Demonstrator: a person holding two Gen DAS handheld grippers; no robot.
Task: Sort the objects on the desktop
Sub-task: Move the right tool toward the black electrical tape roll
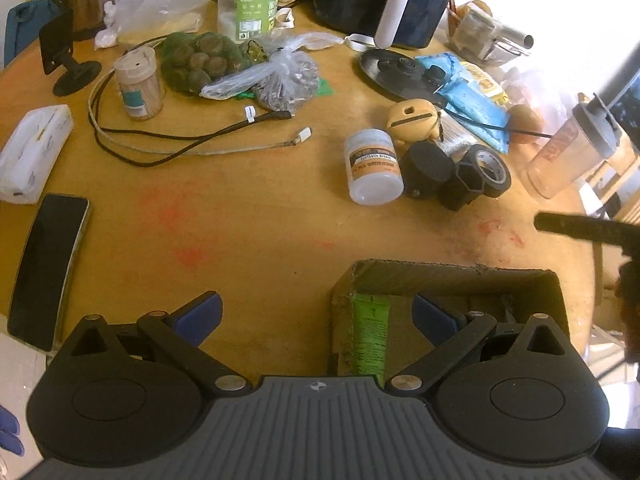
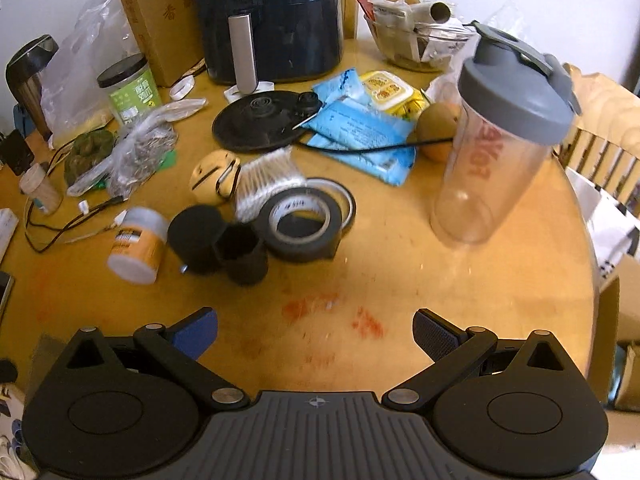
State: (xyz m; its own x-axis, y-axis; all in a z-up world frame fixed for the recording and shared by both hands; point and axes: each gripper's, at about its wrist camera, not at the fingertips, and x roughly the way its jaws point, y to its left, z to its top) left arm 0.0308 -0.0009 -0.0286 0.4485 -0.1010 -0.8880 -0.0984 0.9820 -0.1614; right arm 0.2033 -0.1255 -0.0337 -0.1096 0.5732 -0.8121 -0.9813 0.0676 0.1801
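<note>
On the round wooden worktop, seen from the left wrist view, a white tissue pack is found at the far left, with a dark phone lying just nearer along the edge. Behind them a toothpick jar stands upright, ringed by loose black and white cables. A net bag of dark round items and a knotted clear plastic bag lie touching each other further right. Toward the middle a small white jar with an orange label lies on its side, just beside a black cylinder and a roll of black tape. A tan round toy sits behind these. At the right a clear shaker bottle with a grey lid is seen.

The left gripper is held with its blue-padded fingers spread wide and nothing between them; its right finger hangs over an open cardboard box at the near edge, in which a green packet stands against the left wall.

In the right wrist view the right gripper is likewise spread wide and empty, above bare worktop marked with red smears. The tape roll lies flat ahead of it, and the shaker bottle stands to the right, blurred.
</note>
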